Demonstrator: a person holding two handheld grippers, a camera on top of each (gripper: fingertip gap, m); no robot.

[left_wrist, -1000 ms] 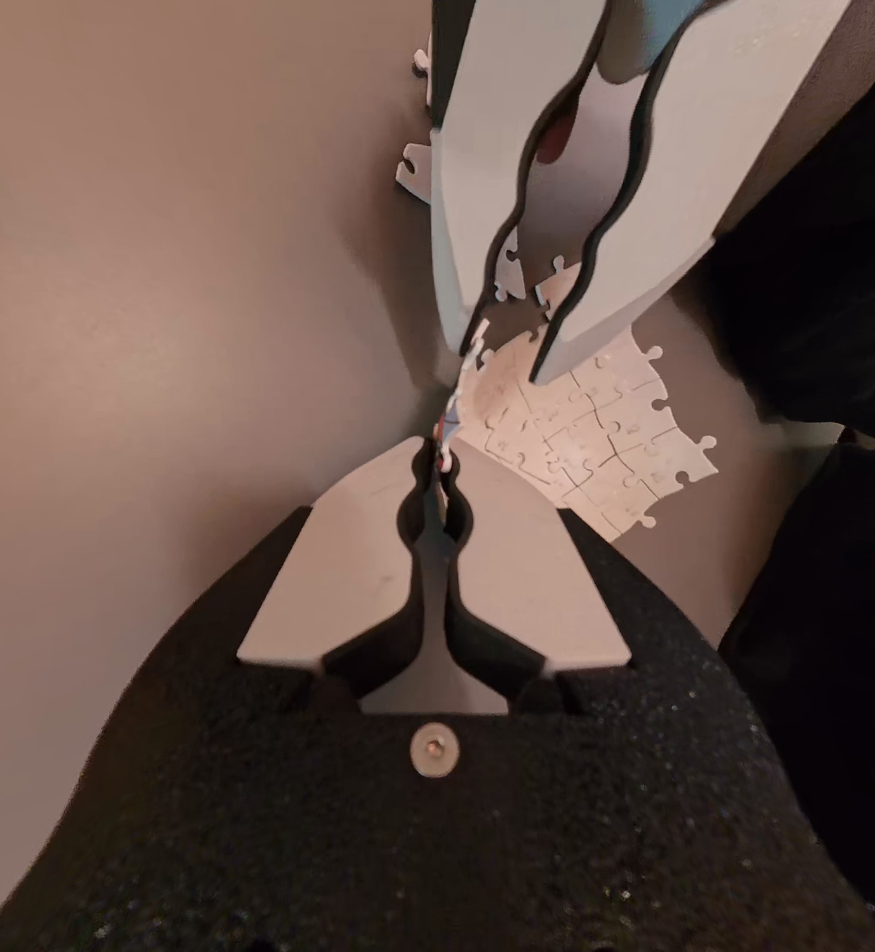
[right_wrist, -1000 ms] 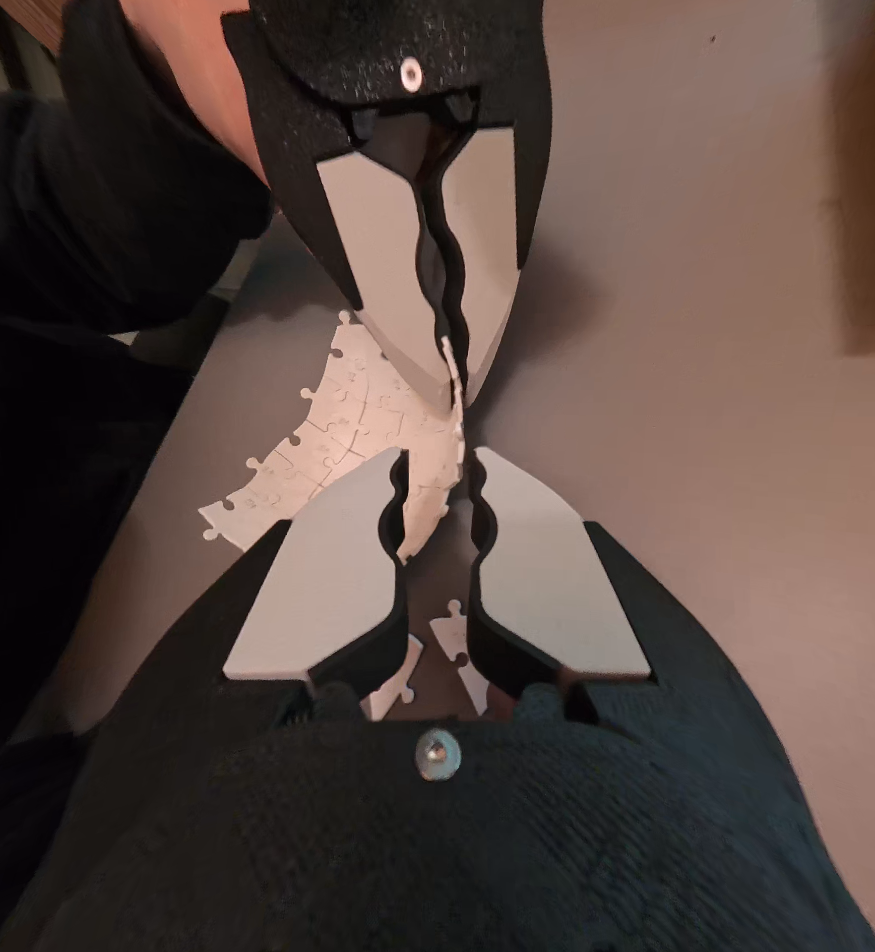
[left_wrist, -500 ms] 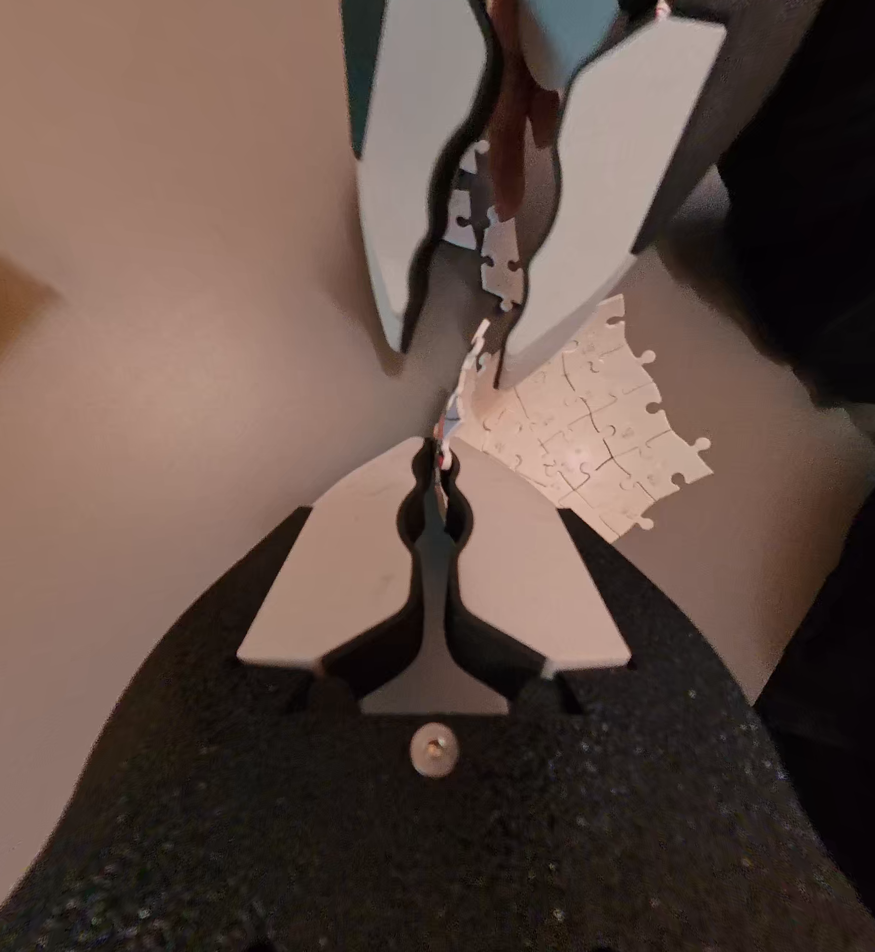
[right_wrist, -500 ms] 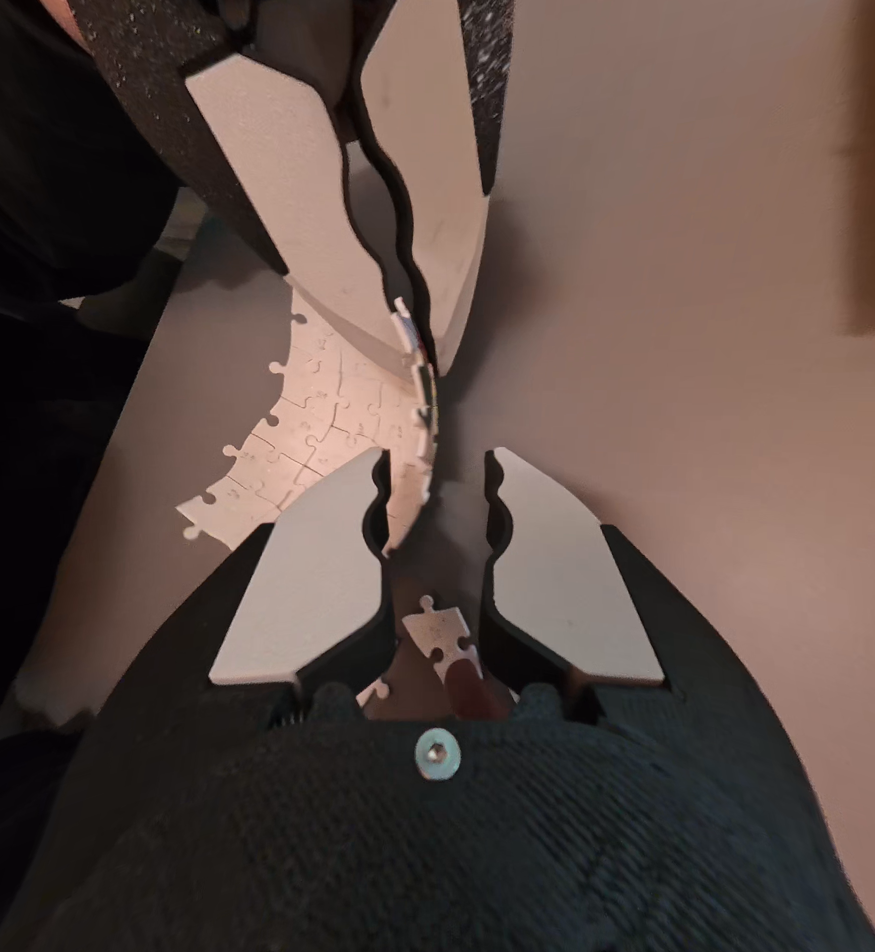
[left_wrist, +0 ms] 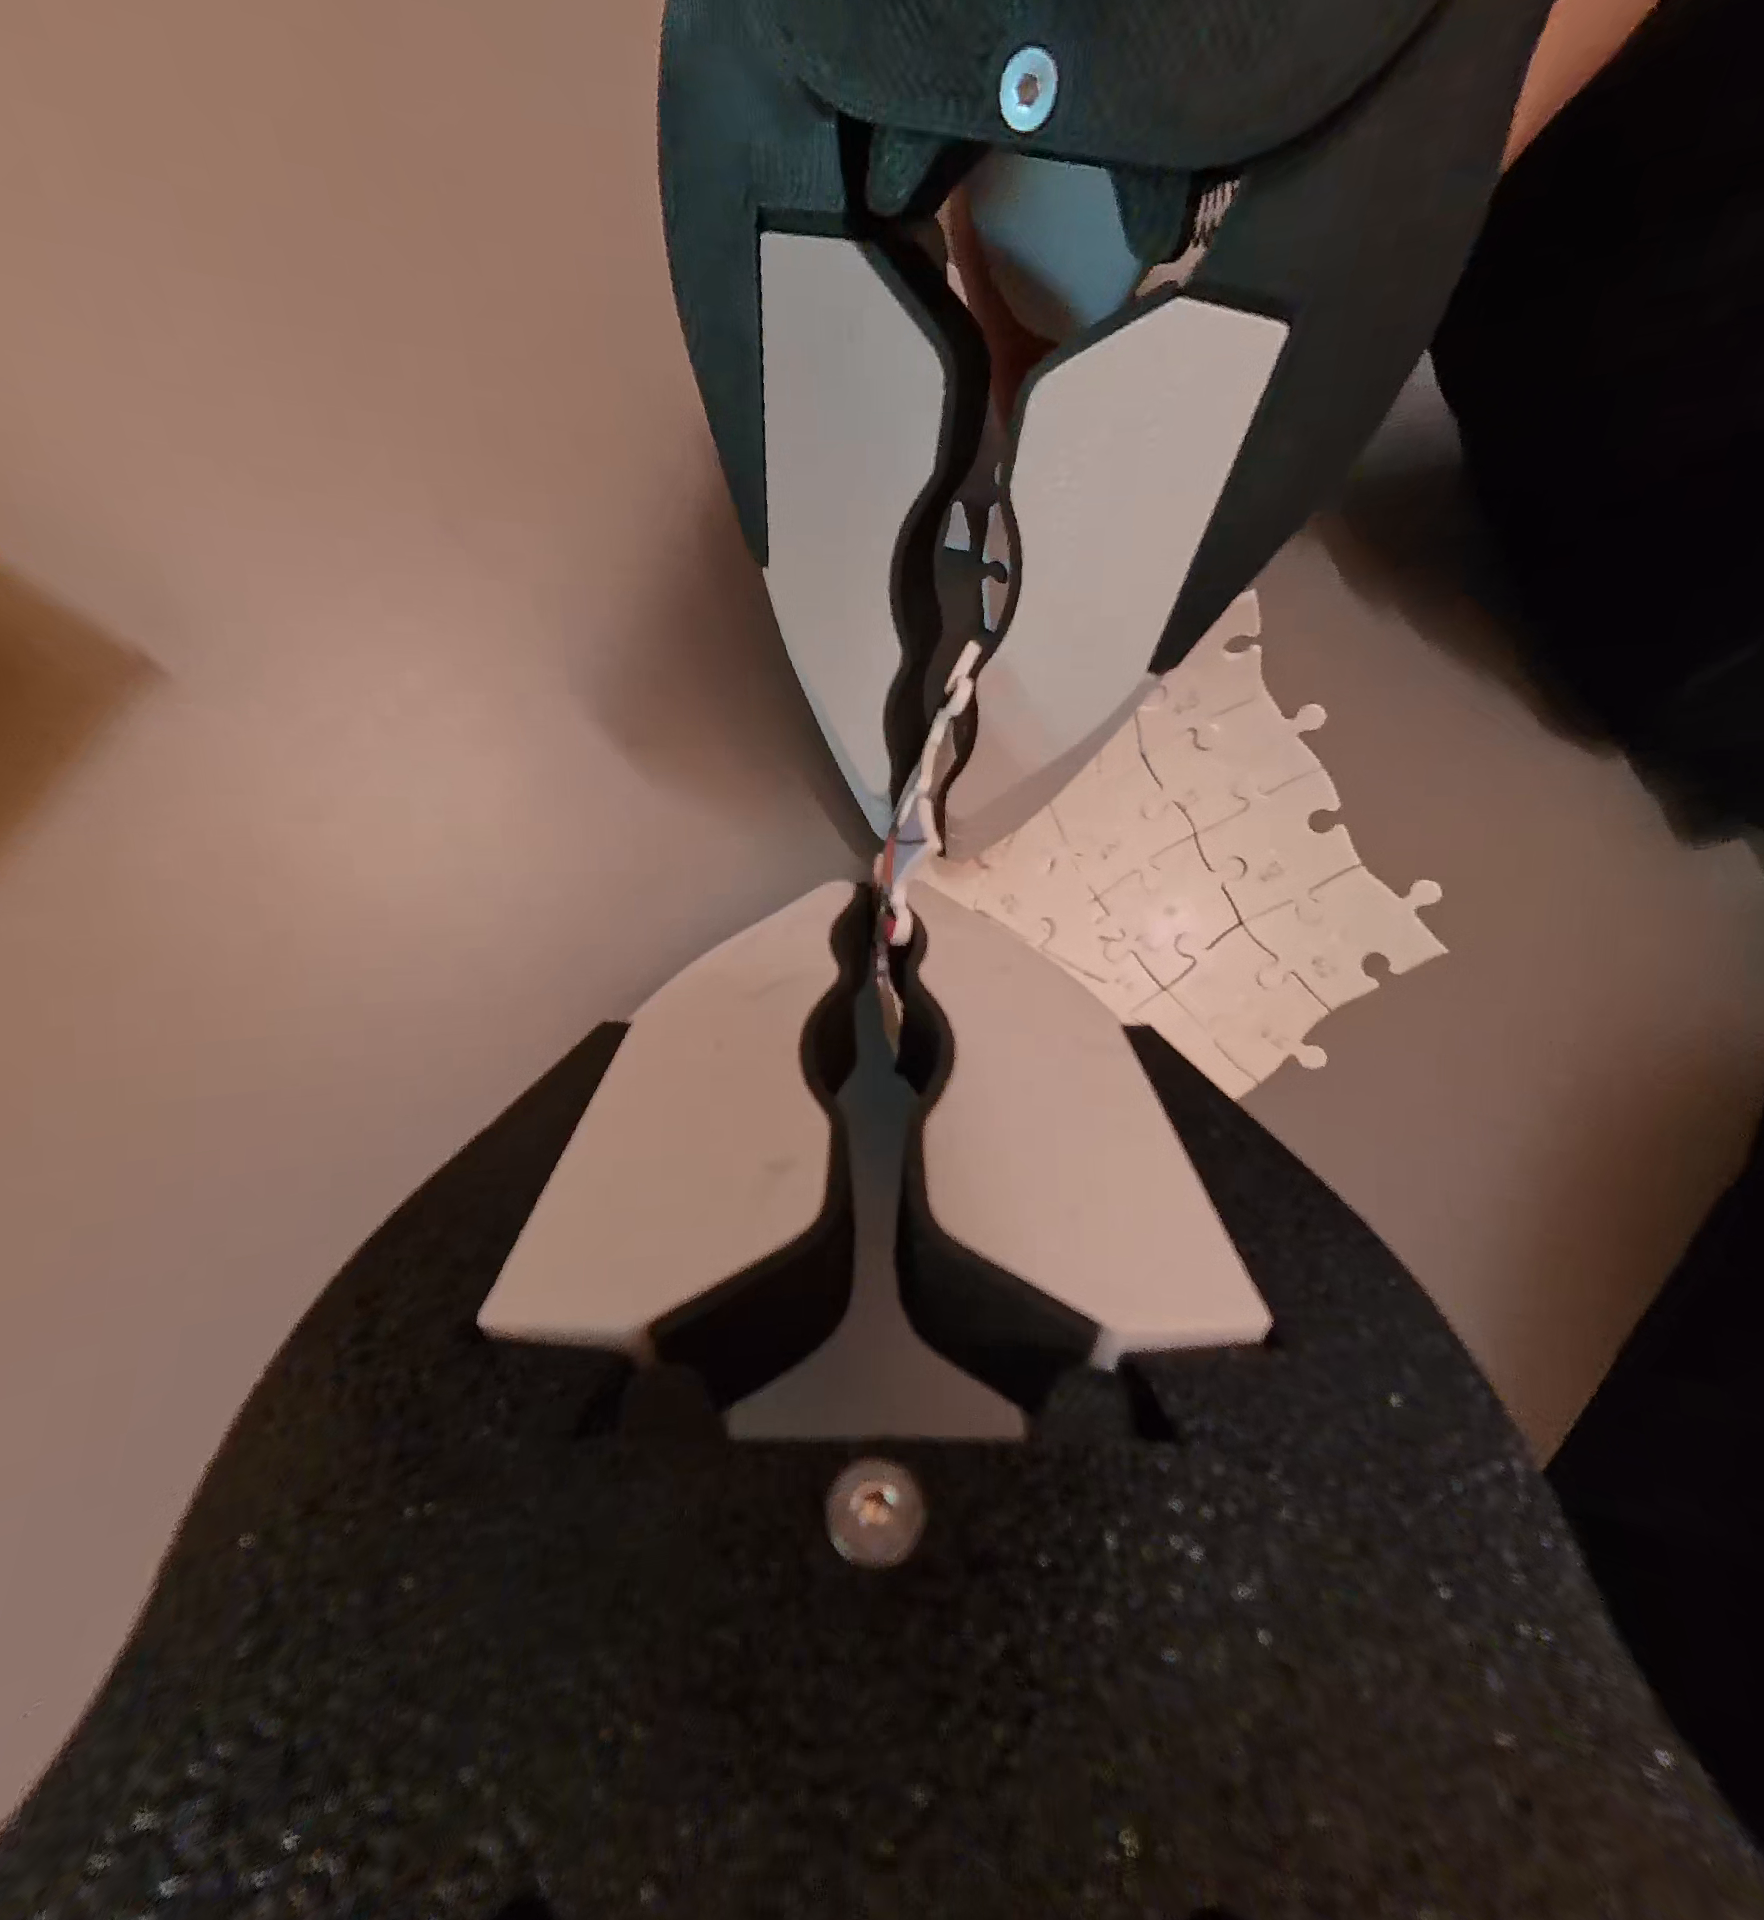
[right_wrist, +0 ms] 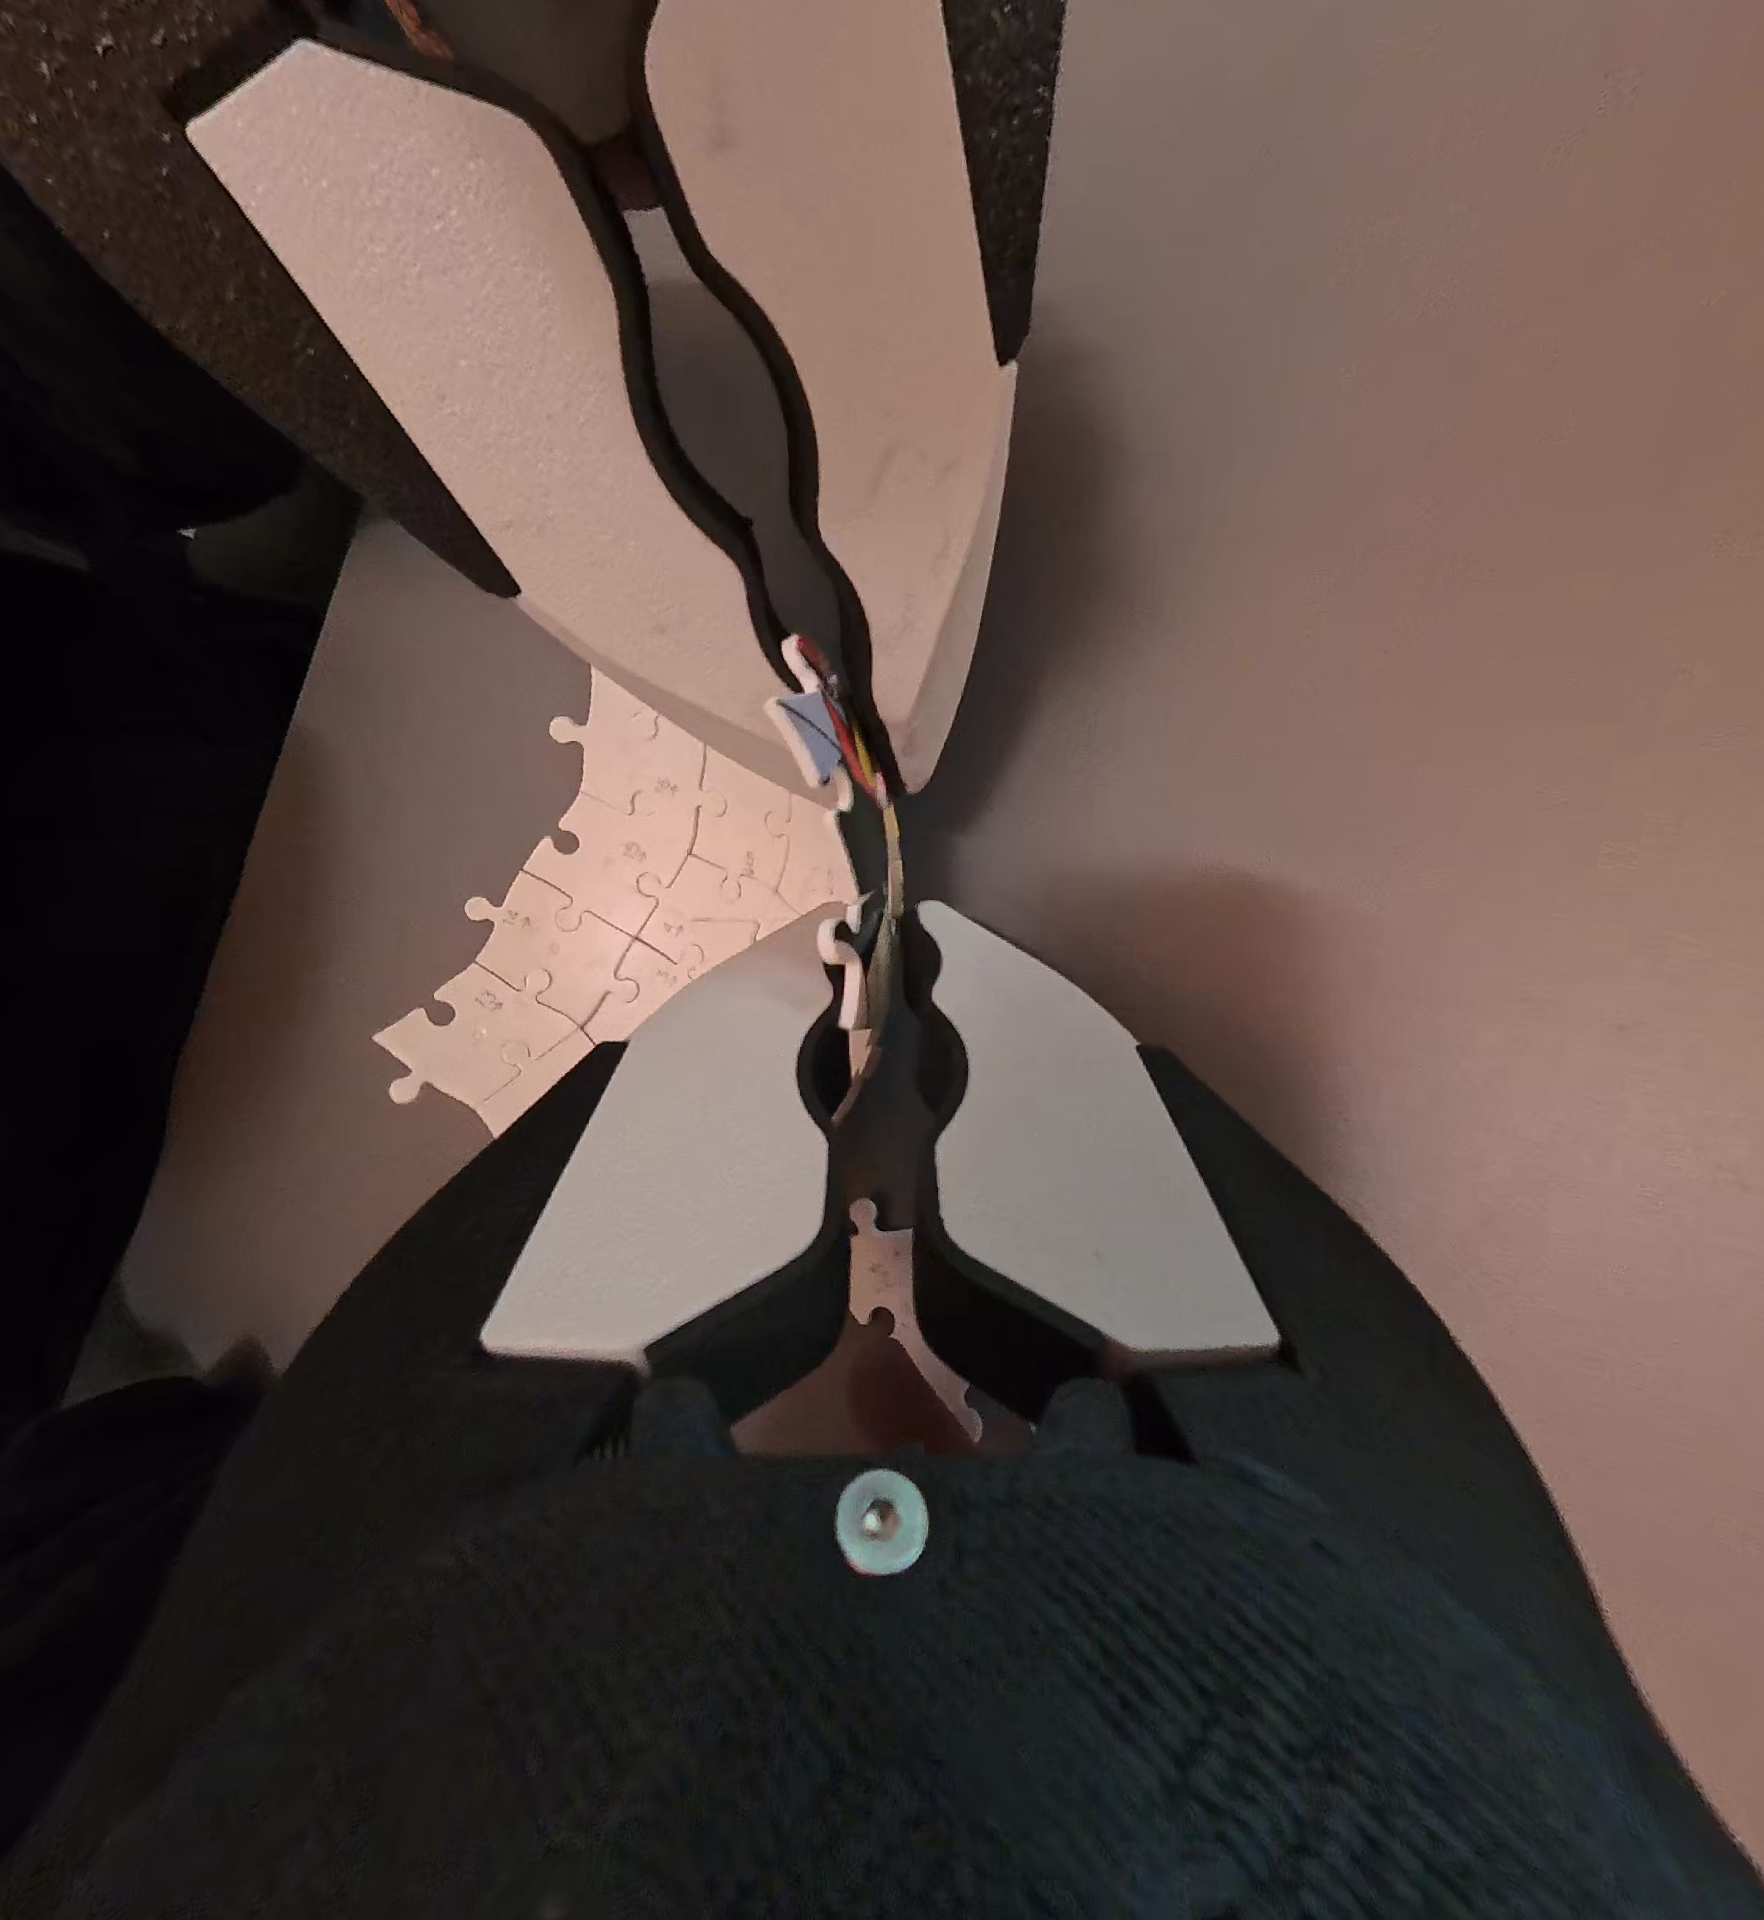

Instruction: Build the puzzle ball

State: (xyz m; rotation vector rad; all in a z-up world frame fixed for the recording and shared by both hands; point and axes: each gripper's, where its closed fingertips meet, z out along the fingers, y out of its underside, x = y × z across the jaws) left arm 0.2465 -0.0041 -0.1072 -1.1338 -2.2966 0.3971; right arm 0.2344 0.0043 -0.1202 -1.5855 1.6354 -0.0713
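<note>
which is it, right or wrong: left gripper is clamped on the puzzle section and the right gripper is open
Wrong: the right wrist view shows the right gripper shut on the puzzle section too. The left gripper is clamped on it.

The right gripper [right_wrist: 883,961] is seen closed on the lower edge of a curved assembled puzzle section [right_wrist: 649,914], white numbered backs facing the lens, coloured print showing only at the pinched edge. The upper edge of the same section is clamped by the left gripper [right_wrist: 873,758], reaching in from the top. A loose puzzle piece [right_wrist: 893,1283] is seen behind the right fingers on the grey-brown table [right_wrist: 1429,727], near its left edge, where dark clothing [right_wrist: 57,831] is visible.
</note>
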